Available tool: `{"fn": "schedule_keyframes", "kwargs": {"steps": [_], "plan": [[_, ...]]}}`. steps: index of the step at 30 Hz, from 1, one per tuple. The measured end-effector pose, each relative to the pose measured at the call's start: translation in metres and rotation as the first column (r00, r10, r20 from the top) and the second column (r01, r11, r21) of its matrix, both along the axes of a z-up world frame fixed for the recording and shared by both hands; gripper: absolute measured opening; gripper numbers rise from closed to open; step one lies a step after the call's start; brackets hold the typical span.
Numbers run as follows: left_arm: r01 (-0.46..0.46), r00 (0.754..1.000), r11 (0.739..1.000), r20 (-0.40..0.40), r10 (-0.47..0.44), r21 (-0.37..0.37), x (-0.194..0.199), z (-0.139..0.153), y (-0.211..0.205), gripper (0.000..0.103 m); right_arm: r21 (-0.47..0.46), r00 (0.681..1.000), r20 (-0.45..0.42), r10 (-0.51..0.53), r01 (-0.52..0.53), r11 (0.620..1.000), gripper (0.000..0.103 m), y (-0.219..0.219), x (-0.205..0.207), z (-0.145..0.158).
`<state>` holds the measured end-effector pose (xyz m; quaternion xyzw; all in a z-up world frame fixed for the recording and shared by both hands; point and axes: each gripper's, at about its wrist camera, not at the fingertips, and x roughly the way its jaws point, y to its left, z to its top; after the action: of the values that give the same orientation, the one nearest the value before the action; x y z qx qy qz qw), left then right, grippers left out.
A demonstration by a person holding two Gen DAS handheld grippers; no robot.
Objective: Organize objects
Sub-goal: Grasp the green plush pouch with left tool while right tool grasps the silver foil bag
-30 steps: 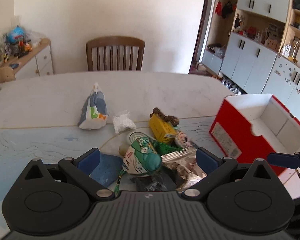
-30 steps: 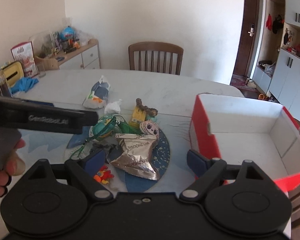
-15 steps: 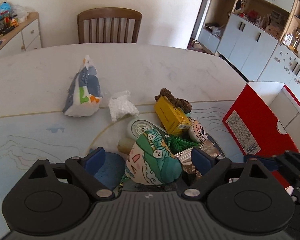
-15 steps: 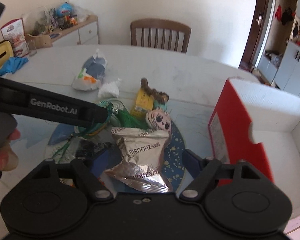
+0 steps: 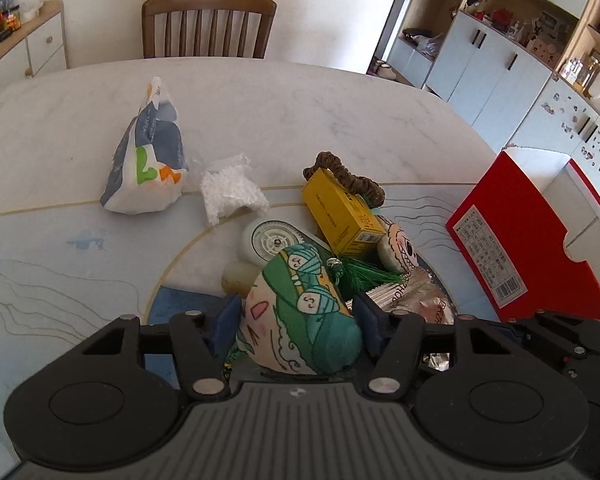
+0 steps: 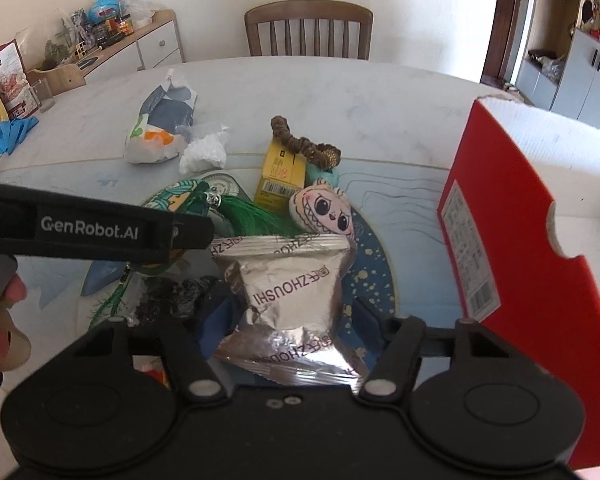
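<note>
My left tongs (image 5: 296,322) clamped green pouch (image 5: 300,312), soft, light, squashy; best held at fat middle. My right tongs (image 6: 288,320) straddled foil packet (image 6: 292,296), crinkly, slippery; grip uncertain. Both lay mid-table, on round blue mat (image 6: 374,280), red box (image 6: 496,240) near right edge.

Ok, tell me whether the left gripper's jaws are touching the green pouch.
Touching. In the left wrist view both blue pads of the left gripper press against the sides of the green pouch, with no gap visible on either side.
</note>
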<state>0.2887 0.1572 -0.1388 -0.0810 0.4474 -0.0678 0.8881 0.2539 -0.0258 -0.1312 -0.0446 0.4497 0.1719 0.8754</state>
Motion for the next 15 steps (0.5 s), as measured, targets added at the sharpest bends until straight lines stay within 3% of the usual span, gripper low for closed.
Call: {"fn": "schedule_keyframes", "kwargs": {"steps": [15], "plan": [[0.045, 0.998, 0.999, 0.053, -0.046, 0.019, -0.010, 0.018, 0.000, 0.054, 0.023, 0.998, -0.033, -0.046, 0.046, 0.999, 0.045, -0.004, -0.003, 0.008]]}}
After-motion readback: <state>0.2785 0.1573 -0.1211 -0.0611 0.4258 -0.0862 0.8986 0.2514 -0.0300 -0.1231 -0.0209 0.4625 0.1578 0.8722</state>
